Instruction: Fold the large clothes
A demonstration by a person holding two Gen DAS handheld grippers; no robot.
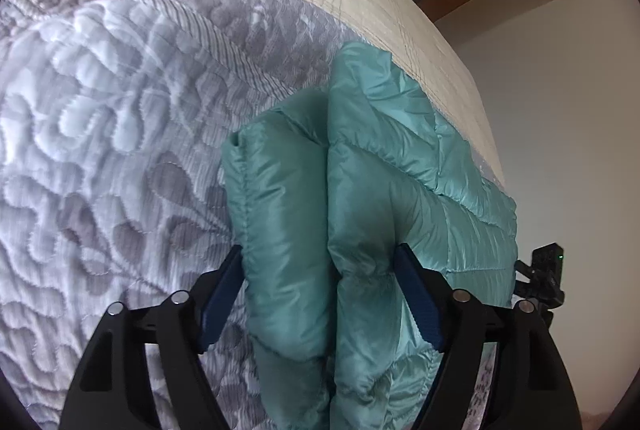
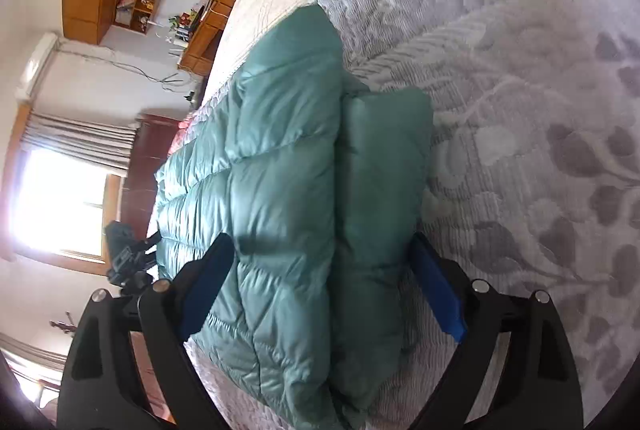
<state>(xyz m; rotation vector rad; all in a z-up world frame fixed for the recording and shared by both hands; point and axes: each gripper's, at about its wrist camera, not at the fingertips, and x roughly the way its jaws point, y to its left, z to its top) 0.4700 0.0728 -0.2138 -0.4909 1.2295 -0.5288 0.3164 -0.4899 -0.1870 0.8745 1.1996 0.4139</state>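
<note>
The puffy teal quilted jacket [image 1: 380, 189] lies folded on the grey floral bedspread [image 1: 100, 129], both the left gripper [image 1: 320, 294] and right gripper [image 2: 324, 282] straddling it with jaws released, apparently letting the fold settle.

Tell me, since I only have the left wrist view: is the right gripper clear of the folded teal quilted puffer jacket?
Observer: The right gripper is open. The folded teal quilted puffer jacket lies between its fingers, and one blue pad stands clear of the fabric.
Operator: How far does the jacket extend on that side?
Observer: Its quilted body stretches along the edge of the grey quilted bedspread, toward a bright curtained window.
</note>
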